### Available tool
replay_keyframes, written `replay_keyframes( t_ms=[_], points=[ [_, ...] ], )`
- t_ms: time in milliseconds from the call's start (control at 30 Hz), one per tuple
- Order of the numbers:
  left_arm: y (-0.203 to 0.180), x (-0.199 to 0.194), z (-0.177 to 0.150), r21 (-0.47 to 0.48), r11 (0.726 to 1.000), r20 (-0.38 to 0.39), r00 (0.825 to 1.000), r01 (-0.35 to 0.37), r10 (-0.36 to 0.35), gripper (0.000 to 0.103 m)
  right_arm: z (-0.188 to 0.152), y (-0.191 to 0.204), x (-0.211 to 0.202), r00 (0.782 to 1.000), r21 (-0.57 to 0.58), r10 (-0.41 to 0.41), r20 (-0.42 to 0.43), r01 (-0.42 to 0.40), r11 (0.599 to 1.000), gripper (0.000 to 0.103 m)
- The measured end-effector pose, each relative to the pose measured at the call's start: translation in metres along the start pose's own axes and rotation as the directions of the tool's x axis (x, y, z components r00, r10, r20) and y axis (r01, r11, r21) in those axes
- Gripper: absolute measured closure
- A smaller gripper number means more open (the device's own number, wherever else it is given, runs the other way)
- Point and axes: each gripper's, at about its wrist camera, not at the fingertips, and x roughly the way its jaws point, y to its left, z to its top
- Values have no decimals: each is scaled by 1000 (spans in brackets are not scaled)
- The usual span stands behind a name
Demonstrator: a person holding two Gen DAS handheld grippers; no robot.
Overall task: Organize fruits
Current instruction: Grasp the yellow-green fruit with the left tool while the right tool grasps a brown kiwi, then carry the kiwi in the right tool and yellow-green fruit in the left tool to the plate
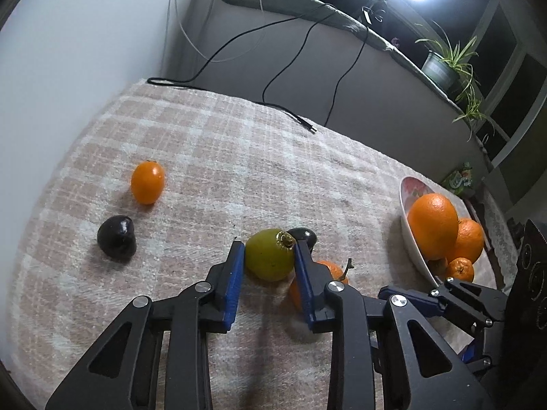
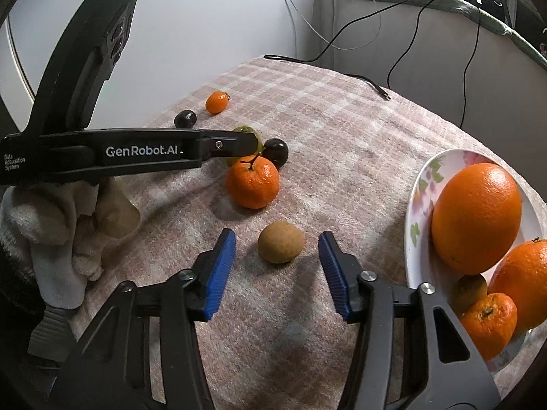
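My left gripper (image 1: 269, 249) is shut on a green fruit (image 1: 268, 256) low over the checked cloth; it shows from the side in the right wrist view (image 2: 251, 140). A stemmed mandarin (image 2: 252, 181) and a dark plum (image 2: 275, 152) lie right beside the green fruit. My right gripper (image 2: 277, 237) is open, its blue pads either side of a brown kiwi (image 2: 281, 242) without touching it. A floral plate (image 2: 420, 184) at the right holds a big orange (image 2: 477, 217) and smaller oranges (image 2: 523, 280).
A small orange fruit (image 1: 147, 181) and another dark plum (image 1: 117, 236) lie at the far left of the cloth. A crumpled white towel (image 2: 44, 235) sits at the left edge. Black cables (image 1: 290, 112) trail over the table's back edge.
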Motion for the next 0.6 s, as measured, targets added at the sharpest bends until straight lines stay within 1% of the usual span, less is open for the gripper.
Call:
replay_keyframes(
  t_ms=[133,200,267,600],
  points=[
    [0,0,0,-3,1000,4,1000,2,-2,76,0,1,5,1000,-4,5,-16,-5,1000,64],
    [2,0,0,-7,1000,6,1000,4,-4,76,1,1,6,1000,-5,5,-16,-5,1000,66],
    [1,-1,0,-6,1000,9,1000,1,-1,76,1,1,5,1000,-6,-1,-14,1,1000,73],
    [4,-14,0,-19,1000,41,999,-12,13,77,2,7,-9,1000,-12,17,17,-17,1000,74]
  ],
)
